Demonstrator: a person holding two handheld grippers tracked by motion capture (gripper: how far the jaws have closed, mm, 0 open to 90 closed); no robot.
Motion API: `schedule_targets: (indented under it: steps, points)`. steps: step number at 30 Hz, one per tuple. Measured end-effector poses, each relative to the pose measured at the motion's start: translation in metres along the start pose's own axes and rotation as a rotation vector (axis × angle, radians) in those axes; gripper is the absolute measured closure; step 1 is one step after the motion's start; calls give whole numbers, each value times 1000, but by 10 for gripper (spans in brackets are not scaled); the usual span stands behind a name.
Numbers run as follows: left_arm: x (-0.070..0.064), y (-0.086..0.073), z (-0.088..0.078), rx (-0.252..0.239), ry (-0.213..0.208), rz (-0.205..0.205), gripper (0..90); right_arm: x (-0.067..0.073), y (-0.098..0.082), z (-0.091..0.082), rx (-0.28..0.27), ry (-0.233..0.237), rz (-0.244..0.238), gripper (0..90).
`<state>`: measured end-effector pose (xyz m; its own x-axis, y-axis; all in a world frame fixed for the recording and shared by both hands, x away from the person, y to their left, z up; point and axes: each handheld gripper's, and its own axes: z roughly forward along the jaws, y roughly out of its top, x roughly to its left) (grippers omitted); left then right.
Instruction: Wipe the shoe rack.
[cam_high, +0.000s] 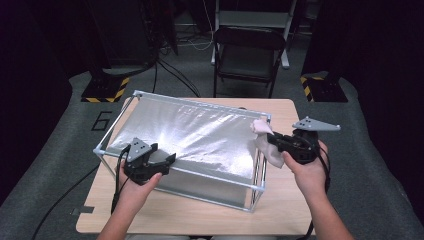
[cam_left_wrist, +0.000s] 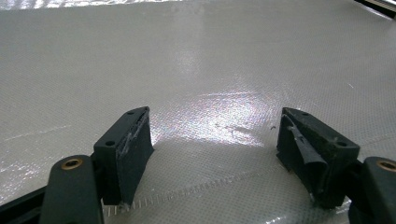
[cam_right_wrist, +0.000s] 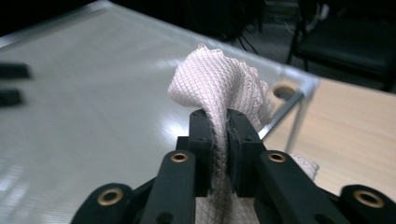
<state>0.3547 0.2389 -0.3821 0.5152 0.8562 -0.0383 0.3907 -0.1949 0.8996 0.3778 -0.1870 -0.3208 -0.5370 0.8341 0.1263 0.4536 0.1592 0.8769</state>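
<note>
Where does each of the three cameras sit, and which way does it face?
High view: above the person's side, looking forward and down on the wooden table, the framed silver sheet, both forearms and hands.
Left gripper view: rides the left gripper, looking along its open jaws at the sheet.
Right gripper view: rides the right gripper, jaws shut on a white cloth.
Shared: the cloth shows in the high and right gripper views.

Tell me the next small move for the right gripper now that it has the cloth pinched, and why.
Probably carry the cloth leftward over the shiny sheet and lower it onto the surface. The right gripper is shut on the cloth, holding it up near the frame's right edge, with most of it hanging off the side. The left gripper rests open on the sheet, apparently steadying it.
</note>
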Motion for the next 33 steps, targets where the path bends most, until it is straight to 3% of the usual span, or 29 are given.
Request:
schedule_targets:
  steps: [3,4,5,11,14,18,23,28,31,33]
  points:
    - [0,0,0,-1,0,-1,259,-4,-13,16,85,-70,-31,716]
    - [0,0,0,-2,1,1,259,-5,-17,21,91,-66,-23,673]
    - [0,0,1,-2,1,1,260,-6,-19,23,88,-56,4,663]
    - [0,0,1,-2,-1,-4,259,-11,-16,37,92,-87,21,625]
    - [-1,1,3,-1,-1,-2,260,-19,-12,45,81,-104,28,626]
    - [-1,2,4,3,-7,-4,260,-34,-5,58,71,-110,81,625]
    - [-1,2,4,-2,-7,1,262,-46,9,77,82,-177,58,634]
    - [-3,2,6,-8,0,-3,262,-53,15,86,84,-197,64,639]
    - [-2,3,5,0,-1,-4,262,-51,15,87,91,-209,47,633]
    - [-2,2,5,-1,-1,-3,262,-48,14,84,104,-202,61,614]
